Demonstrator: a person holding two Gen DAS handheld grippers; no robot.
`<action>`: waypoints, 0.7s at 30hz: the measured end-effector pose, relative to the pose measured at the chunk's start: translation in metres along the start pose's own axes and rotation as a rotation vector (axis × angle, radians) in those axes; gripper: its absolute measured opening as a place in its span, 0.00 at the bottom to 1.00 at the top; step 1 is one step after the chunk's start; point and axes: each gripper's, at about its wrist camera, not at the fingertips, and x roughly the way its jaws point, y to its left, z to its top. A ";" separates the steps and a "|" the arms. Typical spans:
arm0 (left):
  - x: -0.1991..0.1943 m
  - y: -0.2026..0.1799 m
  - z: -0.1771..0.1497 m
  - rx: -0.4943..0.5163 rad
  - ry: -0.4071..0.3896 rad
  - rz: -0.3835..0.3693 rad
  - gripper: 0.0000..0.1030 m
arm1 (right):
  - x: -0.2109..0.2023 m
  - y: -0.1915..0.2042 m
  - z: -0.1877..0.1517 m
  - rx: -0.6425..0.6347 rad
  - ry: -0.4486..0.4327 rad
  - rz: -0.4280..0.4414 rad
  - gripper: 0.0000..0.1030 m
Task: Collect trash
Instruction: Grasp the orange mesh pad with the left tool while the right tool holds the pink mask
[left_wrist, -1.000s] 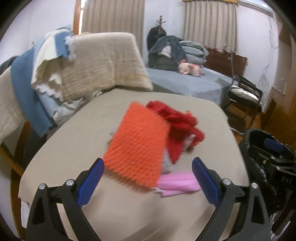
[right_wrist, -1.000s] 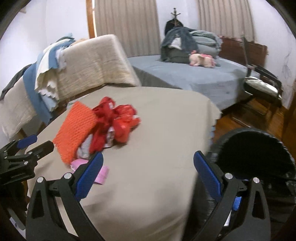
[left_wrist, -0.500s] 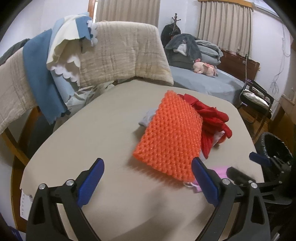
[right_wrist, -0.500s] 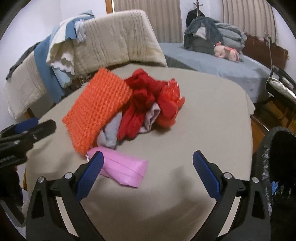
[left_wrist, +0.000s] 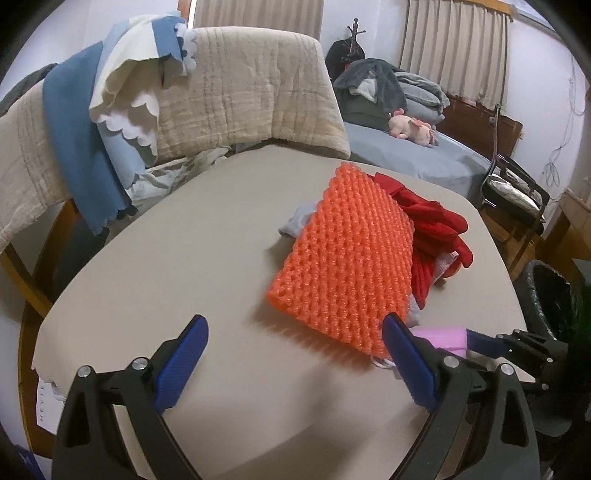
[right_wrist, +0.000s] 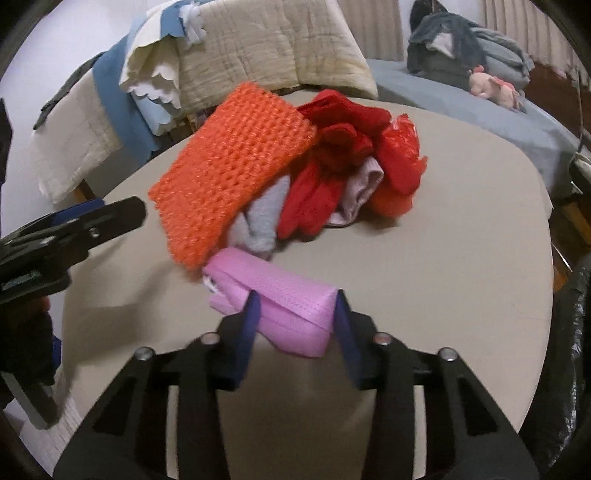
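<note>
Now closing on the pink pack (right_wrist: 291, 314): right gripper (right_wrist: 295, 321) with a blue finger on each side of it, both touching or nearly so, pack resting on the table (right_wrist: 461, 258) at the near edge. Grip not yet proven firm; best to squeeze squarely across the short width, then lift straight up so the soft wrapper does not slip or twist out. Worth keeping clear of the white tag (right_wrist: 210, 282) at the pack's left end and of the orange mesh (right_wrist: 229, 173) just beyond, which overlaps the pack's far corner and could drag along.

Left gripper (left_wrist: 291, 354) spread wide and empty, low over the near table, its right finger just in front of the mesh.

Behind the mesh, a heap of red cloth (right_wrist: 340, 162), a grey rag (right_wrist: 262, 218) and a crinkled red bag (right_wrist: 402, 155), all touching in one pile, likely next to go.

Off the table's right side, a black bin (left_wrist: 550, 295) lined with a dark bag, near enough for a short carry; probably the drop point.

Farther back, a chair draped in beige and blue blankets (left_wrist: 236, 96), then a bed (left_wrist: 436, 155) with a pink plush toy (left_wrist: 410, 125) and piled clothes, curtains (left_wrist: 450, 44) behind.
</note>
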 end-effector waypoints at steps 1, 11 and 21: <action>0.000 -0.001 0.000 0.000 0.001 -0.003 0.90 | -0.002 -0.001 0.000 0.004 -0.002 0.004 0.30; 0.005 -0.020 0.005 0.027 0.005 -0.027 0.90 | -0.026 -0.027 -0.005 0.058 -0.022 -0.020 0.13; 0.029 -0.026 0.015 0.025 0.023 -0.013 0.90 | -0.045 -0.084 0.001 0.174 -0.073 -0.175 0.12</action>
